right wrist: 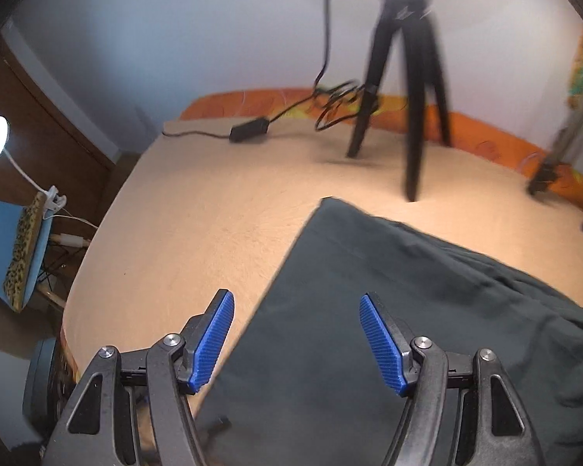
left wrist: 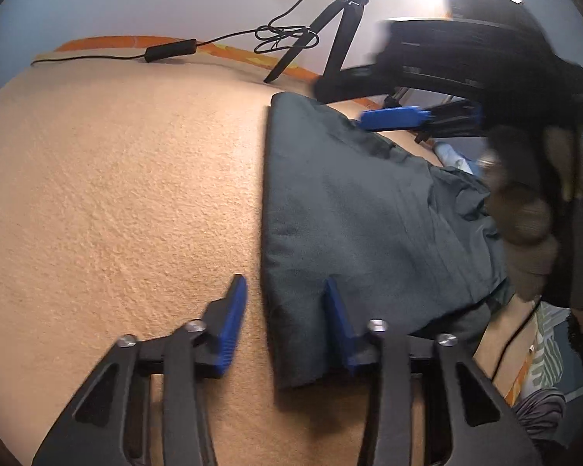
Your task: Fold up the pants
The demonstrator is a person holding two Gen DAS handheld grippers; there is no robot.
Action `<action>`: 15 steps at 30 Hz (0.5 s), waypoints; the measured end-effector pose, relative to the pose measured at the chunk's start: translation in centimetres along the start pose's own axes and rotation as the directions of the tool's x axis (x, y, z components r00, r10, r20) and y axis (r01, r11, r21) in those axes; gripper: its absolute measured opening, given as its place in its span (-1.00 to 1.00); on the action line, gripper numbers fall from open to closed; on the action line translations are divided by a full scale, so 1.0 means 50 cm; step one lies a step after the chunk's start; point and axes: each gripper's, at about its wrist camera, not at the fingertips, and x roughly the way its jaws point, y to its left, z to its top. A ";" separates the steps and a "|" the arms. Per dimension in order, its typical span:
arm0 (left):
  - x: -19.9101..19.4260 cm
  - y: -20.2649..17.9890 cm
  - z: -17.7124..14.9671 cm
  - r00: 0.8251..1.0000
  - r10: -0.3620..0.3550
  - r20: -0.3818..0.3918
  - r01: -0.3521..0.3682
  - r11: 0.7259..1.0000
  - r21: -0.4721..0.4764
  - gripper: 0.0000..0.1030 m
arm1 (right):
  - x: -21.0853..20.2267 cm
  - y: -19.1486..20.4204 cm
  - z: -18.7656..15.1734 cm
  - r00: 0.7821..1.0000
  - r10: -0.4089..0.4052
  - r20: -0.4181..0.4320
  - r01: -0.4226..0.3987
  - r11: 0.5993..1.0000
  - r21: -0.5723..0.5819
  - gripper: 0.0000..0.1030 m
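In the left wrist view, the dark grey pants (left wrist: 346, 209) lie folded on a peach blanket (left wrist: 116, 178), their straight folded edge facing the bare stretch of blanket. The left gripper (left wrist: 285, 310) straddles that edge near the pants' near corner: one blue pad rests on the blanket just beside the cloth, the other presses onto the top of the fabric, the jaws partly apart with the edge between them and no pinch closed on it. Past the pants' far end the right gripper (left wrist: 392, 118) hovers, blurred, carried by a gloved hand (left wrist: 544, 225). Beyond the pants stands a black tripod (left wrist: 330, 27). In the right wrist view, the right gripper (right wrist: 297, 334) hangs wide open and empty above the pants (right wrist: 388, 310), over their edge. The tripod (right wrist: 408, 77) stands beyond the pants on the blanket (right wrist: 213, 209).
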 end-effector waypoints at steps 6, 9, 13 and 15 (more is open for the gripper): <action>0.010 0.000 -0.003 0.999 -0.044 0.012 0.044 0.999 -0.001 -0.65 | 0.069 0.021 0.026 0.997 -0.061 -0.050 0.062 0.998 0.005 0.31; 0.010 -0.004 -0.004 0.998 -0.060 0.019 0.060 0.998 0.003 -0.70 | 0.090 0.033 0.034 0.993 -0.106 -0.061 0.106 0.994 -0.010 0.27; 0.007 -0.005 -0.004 0.996 -0.079 0.029 0.079 0.997 -0.001 -0.73 | 0.116 0.043 0.046 0.983 -0.162 -0.082 0.160 0.986 -0.035 0.19; 0.004 -0.005 -0.004 0.996 -0.087 0.033 0.087 0.996 -0.001 -0.74 | 0.132 0.054 0.049 0.977 -0.191 -0.099 0.186 0.981 -0.062 0.19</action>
